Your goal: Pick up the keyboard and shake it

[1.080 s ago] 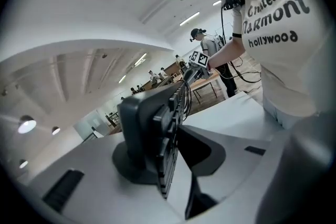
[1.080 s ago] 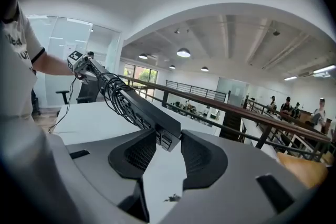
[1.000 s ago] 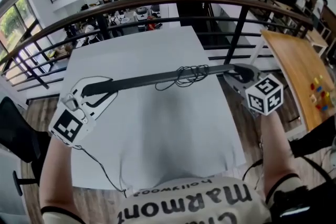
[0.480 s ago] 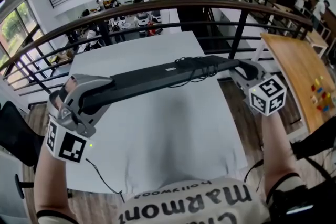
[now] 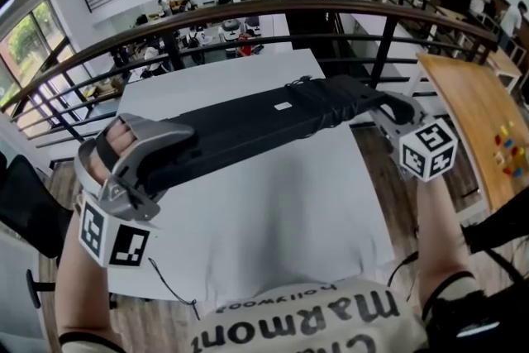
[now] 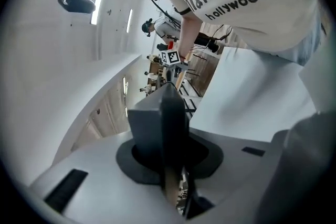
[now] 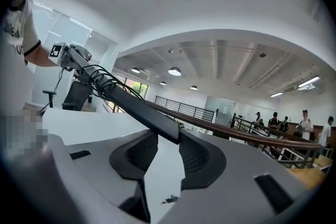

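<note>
A long black keyboard (image 5: 264,124) hangs in the air above the white table (image 5: 273,211), tilted so that its flat underside with a small white label faces me. Its cable (image 5: 318,91) is bundled near the right end. My left gripper (image 5: 175,138) is shut on the left end; its jaws have just been closing on the thin edge (image 6: 170,128). My right gripper (image 5: 382,105) is shut on the right end (image 7: 136,107), whose corner sits between the ribbed pads (image 7: 202,157); these jaws have closed a little too.
A brown curved railing (image 5: 248,12) runs behind the table, with a lower floor beyond it. A wooden table (image 5: 475,120) with small coloured pieces stands at the right. A black chair (image 5: 25,211) is at the left. A thin cable (image 5: 165,285) trails off the table's near edge.
The keyboard has risen and rolled from edge-on to showing its broad underside. My left gripper rolled with it and moved up; the right one rose slightly.
</note>
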{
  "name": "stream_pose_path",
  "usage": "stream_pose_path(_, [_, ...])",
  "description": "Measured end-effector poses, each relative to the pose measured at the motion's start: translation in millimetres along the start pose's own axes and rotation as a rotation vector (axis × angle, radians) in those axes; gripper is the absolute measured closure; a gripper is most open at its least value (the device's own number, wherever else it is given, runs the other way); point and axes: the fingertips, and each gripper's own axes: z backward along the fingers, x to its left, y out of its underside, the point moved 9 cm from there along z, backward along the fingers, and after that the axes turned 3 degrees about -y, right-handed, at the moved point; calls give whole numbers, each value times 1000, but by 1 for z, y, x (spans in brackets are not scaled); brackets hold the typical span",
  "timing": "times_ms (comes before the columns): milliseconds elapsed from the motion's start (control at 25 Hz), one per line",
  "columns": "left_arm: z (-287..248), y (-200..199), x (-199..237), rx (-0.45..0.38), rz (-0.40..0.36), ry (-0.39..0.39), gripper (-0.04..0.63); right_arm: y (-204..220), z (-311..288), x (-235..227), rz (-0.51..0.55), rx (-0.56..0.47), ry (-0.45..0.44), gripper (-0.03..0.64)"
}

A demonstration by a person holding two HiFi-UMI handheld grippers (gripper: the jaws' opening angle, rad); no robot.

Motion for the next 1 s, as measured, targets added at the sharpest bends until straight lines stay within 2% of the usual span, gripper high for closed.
stream_pose_path(160, [0,-2,5,29,-67,-9,529,-1,0,1,13,-6,6,471])
stream_pose_path(280, [3,1,0,25,-63,-13,528,-1,0,3,6,-10,5,471])
stream_pose_path(400, [-2,3,-3,43,-69,16,525,-1,-2,2,12,7,11,471])
stream_pose_path(640, [-8,4,-7,38,-50,9,526,5,-3,-1,9,26,9,472])
stream_pose_path(840, [4,2,1,34,-110,-41,526,-4,-2,8,4,-8,34,472])
stream_pose_path(1000, [7,10,-10,32,-68,-13,522,-3,-5,16,9,15,41,472])
